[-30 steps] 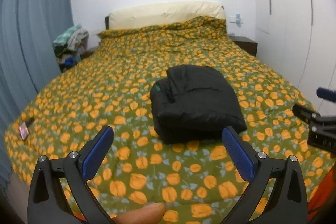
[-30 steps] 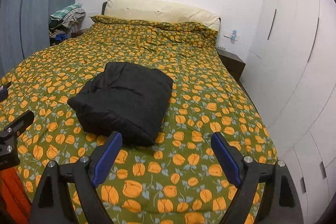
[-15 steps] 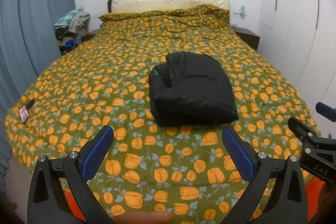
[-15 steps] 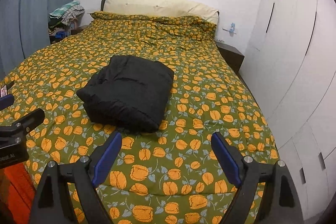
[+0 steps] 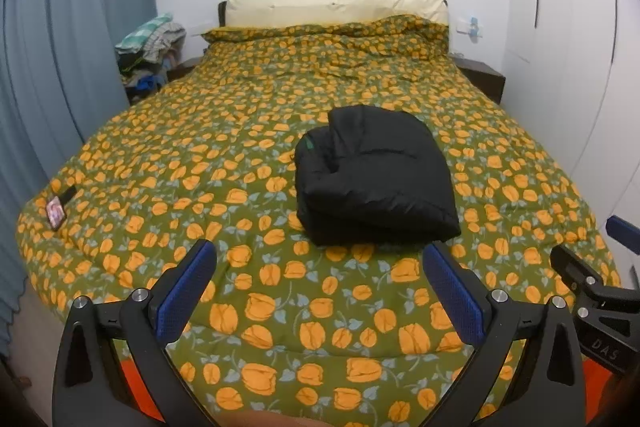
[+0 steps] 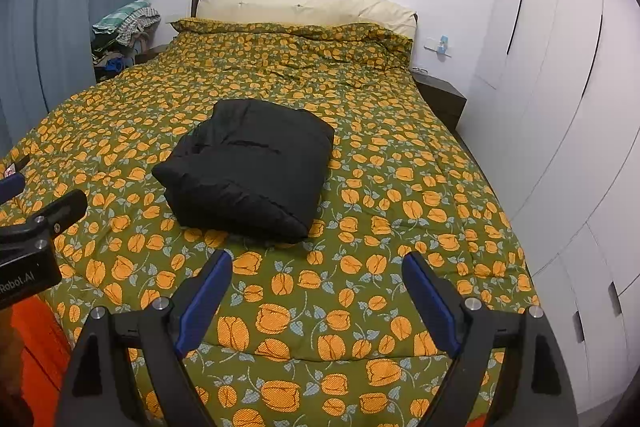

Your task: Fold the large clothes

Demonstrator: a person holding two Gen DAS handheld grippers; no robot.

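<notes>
Already folded into a thick bundle, the black jacket (image 5: 376, 179) (image 6: 250, 165) lies near the middle of the bed (image 5: 200, 155) (image 6: 400, 195), somewhat toward its foot edge. Both the left gripper (image 5: 320, 287) and right gripper (image 6: 316, 289) hover off the foot edge, jaws spread wide and empty, well apart from the jacket.

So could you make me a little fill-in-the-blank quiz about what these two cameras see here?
1. The folded jacket is coloured ____.
2. It lies on a bedspread printed with ____ flowers.
3. The jaws of the left gripper and the right gripper stand ____.
4. The curtain is ____.

Missing words: black; orange; open; blue
</notes>
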